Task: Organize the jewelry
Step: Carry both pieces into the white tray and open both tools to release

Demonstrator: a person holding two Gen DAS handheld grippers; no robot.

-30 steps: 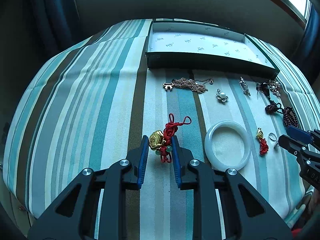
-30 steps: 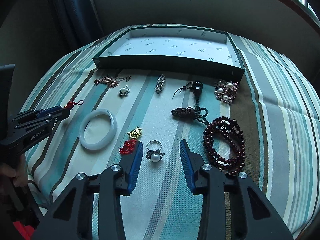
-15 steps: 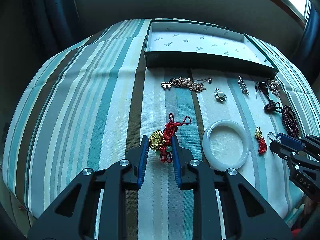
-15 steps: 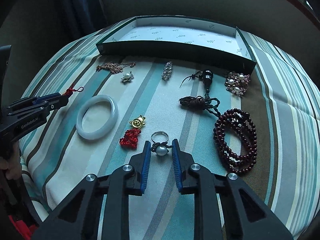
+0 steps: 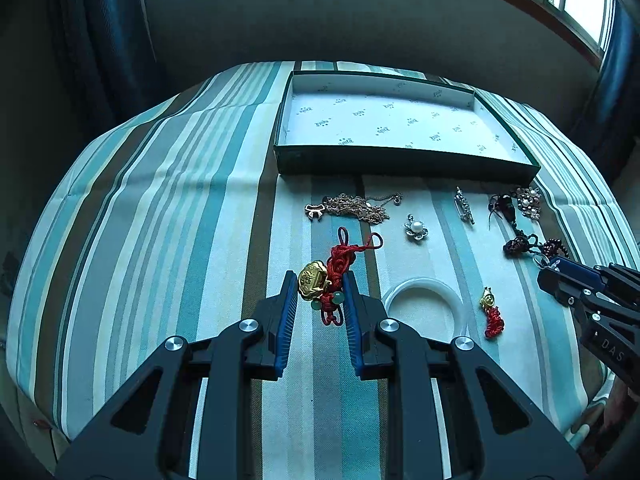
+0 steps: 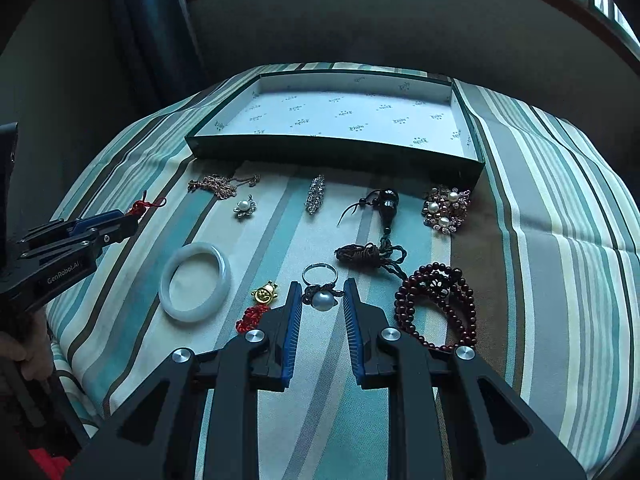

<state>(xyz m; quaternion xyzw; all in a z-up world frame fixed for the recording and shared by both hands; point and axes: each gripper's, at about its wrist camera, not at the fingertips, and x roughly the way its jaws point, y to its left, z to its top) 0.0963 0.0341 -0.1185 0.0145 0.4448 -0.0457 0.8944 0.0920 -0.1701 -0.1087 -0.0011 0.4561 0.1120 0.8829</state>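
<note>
Two handheld grippers work over a striped cloth (image 6: 560, 248). The left gripper (image 5: 320, 292) is clamped on one gold charm with red knotted cord (image 5: 326, 280). The right gripper (image 6: 322, 296) is clamped on one pearl ring (image 6: 322, 298).

Ahead of the right gripper lie one open box (image 6: 336, 152), one chain necklace (image 6: 218, 185), one crystal bar brooch (image 6: 315, 193), one black pendant on cord (image 6: 386, 204) and two pearl brooches. To its left are one white bangle (image 6: 196, 282) and one small gold charm (image 6: 264, 294); to its right, dark red beads (image 6: 438, 304), strand count unclear.

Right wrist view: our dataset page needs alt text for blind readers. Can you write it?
The right hand-held gripper pinches a pearl ring above a striped cloth strewn with jewelry, an open, empty box behind.
</note>
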